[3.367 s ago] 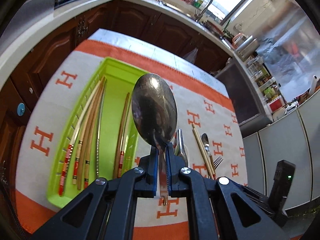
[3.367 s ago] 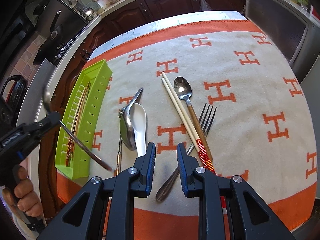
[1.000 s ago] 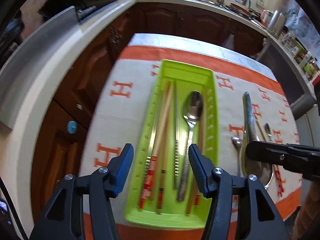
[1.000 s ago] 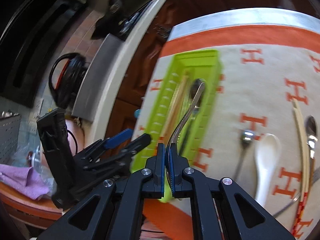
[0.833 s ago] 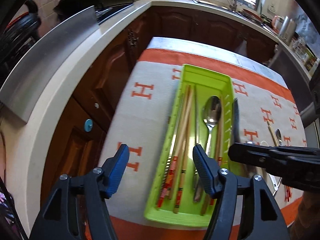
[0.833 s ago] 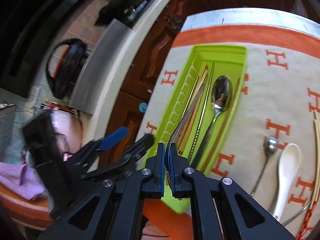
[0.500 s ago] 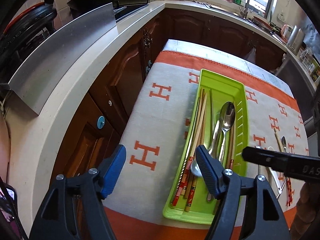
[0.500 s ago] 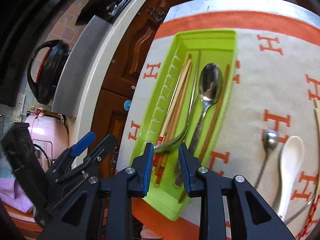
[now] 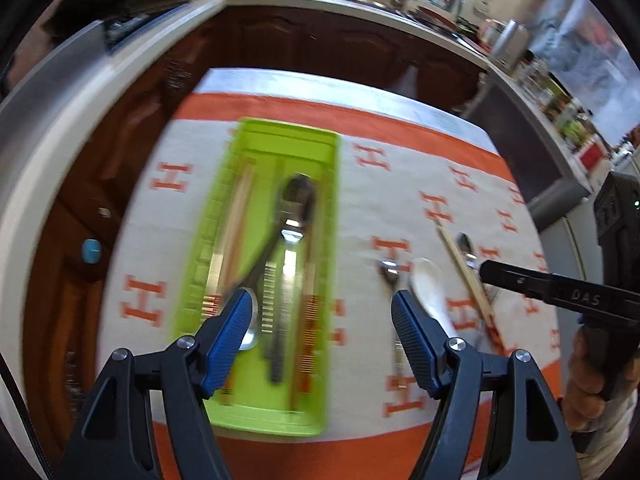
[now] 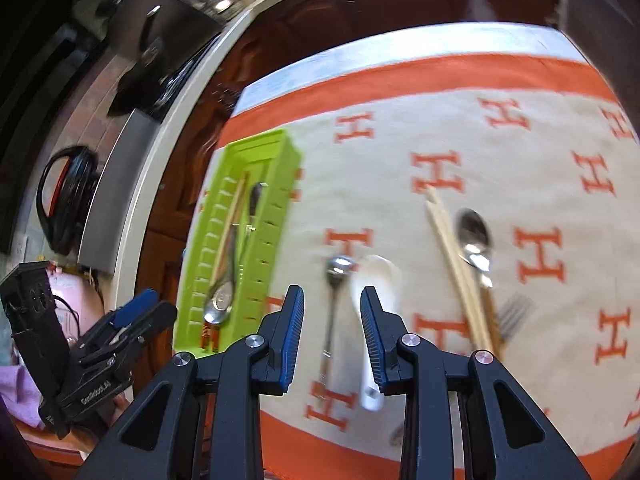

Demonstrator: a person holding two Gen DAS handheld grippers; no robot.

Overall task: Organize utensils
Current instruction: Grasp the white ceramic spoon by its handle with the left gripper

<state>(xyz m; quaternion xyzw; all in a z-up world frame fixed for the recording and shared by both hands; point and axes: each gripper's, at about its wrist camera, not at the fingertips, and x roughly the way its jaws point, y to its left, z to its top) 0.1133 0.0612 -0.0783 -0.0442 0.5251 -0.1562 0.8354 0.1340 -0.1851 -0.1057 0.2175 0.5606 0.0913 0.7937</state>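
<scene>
Left claw: jaws stand wide with nothing between them, held above the near end of the green tray and the cloth beside it.
Right claw: jaws are opening and hold nothing; seen past the gap are a small metal spoon and a white spoon lying on the cloth below.
Green tray: lies lengthwise on the left part of the table, on the cloth.
Tray contents: chopsticks along the left side, a long metal spoon with its bowl at the far end, and a second metal spoon lying slantwise with its bowl at the near end; the rest is blurred.
Cloth: cream with orange H marks and an orange border, covering the table.
Small metal spoon: on the cloth right of the tray, handle toward the camera.
White spoon: just beside the small metal spoon, on its right.
Loose chopsticks: a pale pair lying further right on the cloth.
Brown-handled spoon: just right of the loose chopsticks.
Fork: its tines show near the handle of the brown-handled spoon.
Hand: at the right edge of the left view, gripping the right claw's handle.
</scene>
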